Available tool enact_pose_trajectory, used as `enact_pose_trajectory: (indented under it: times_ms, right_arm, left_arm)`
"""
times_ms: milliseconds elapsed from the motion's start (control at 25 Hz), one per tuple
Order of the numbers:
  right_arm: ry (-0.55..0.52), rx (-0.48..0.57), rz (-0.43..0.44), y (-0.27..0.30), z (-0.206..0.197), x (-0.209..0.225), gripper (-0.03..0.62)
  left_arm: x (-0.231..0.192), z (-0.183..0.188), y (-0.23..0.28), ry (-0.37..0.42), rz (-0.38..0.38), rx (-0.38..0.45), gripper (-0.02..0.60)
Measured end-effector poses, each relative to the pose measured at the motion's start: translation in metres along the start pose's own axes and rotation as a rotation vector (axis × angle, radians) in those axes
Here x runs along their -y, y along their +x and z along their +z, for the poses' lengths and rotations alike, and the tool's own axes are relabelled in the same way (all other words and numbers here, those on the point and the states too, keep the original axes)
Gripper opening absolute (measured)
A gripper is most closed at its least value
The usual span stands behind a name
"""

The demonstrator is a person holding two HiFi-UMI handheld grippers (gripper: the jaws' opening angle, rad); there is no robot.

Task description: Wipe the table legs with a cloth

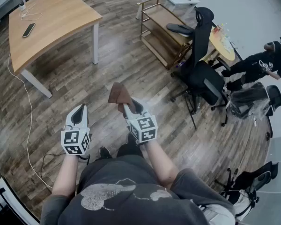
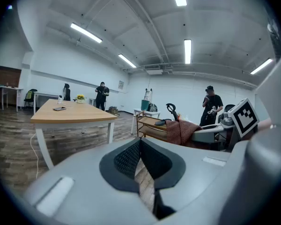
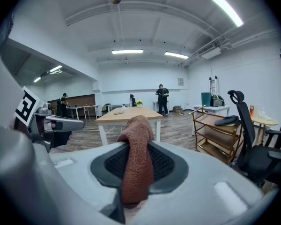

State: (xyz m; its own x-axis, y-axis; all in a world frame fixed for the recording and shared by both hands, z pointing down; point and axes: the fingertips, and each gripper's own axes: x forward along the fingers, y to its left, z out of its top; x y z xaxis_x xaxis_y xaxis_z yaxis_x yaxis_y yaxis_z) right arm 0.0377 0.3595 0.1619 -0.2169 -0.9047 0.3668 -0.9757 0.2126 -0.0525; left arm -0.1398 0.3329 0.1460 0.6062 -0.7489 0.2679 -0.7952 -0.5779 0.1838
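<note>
Right hand-held gripper [image 1: 127,106] is clamped on a brown cloth [image 1: 118,93], which sticks up out of its jaws and hangs in the air above the wooden floor [image 1: 131,64]. Left hand-held gripper [image 1: 78,114] hovers beside it, jaws pressed together on nothing. Well ahead stands the wooden surface [image 1: 56,18] on white legs [image 1: 95,43], apart from both grippers; a phone [image 1: 28,30] lies on it.

The table [image 1: 56,18] shows only 2 legs; the cloth [image 3: 136,172] has its lower end hidden inside the right gripper [image 3: 136,144].
</note>
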Motion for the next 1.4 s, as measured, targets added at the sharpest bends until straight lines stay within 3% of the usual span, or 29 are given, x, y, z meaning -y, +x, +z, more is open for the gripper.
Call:
enact_pose_trajectory:
  times_ms: [1080, 1400]
  right_arm:
    - [0.010, -0.020, 0.015, 0.008, -0.004, 0.006, 0.078]
    - [0.043, -0.039, 0.036, 0.057, -0.003, 0.038, 0.080]
  left_arm:
    - [-0.011, 0.001, 0.002, -0.032, 0.034, 0.014, 0.018]
    - [-0.026, -0.005, 0.038, -0.040, 0.086, -0.031, 0.018]
